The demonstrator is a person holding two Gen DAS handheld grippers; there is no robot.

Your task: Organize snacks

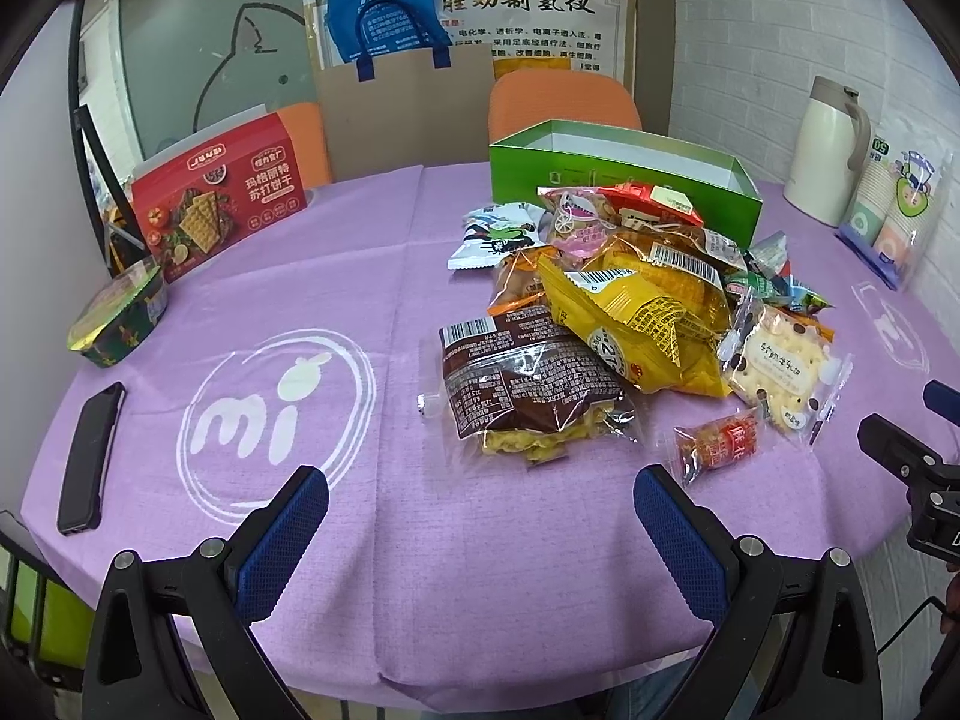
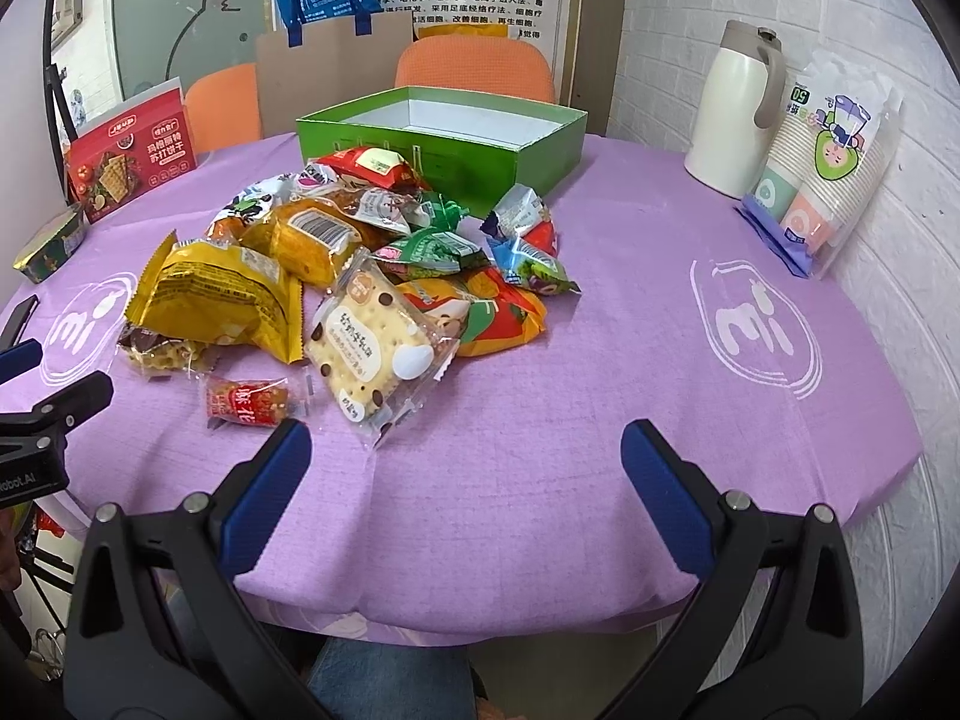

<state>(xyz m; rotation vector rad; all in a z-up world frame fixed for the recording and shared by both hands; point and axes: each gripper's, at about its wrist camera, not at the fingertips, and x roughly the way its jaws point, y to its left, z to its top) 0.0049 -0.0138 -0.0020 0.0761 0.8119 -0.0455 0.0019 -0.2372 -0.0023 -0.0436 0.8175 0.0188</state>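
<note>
A pile of snacks (image 2: 360, 252) is seen on the purple surface (image 2: 540, 432), just in front of the open green box (image 2: 432, 150), which looks empty. The left tool (image 1: 480, 516) and the right tool (image 2: 465, 462) are held wide open over the near edge, and nothing is gripped by either. The packs are probably light, soft and crinkly, so they may slip. The cracker pack (image 2: 375, 348) and the small red candy (image 2: 249, 402) lie nearest. Each is best pinched by its flat sealed edge, and squeezed gently so nothing inside is broken.
</note>
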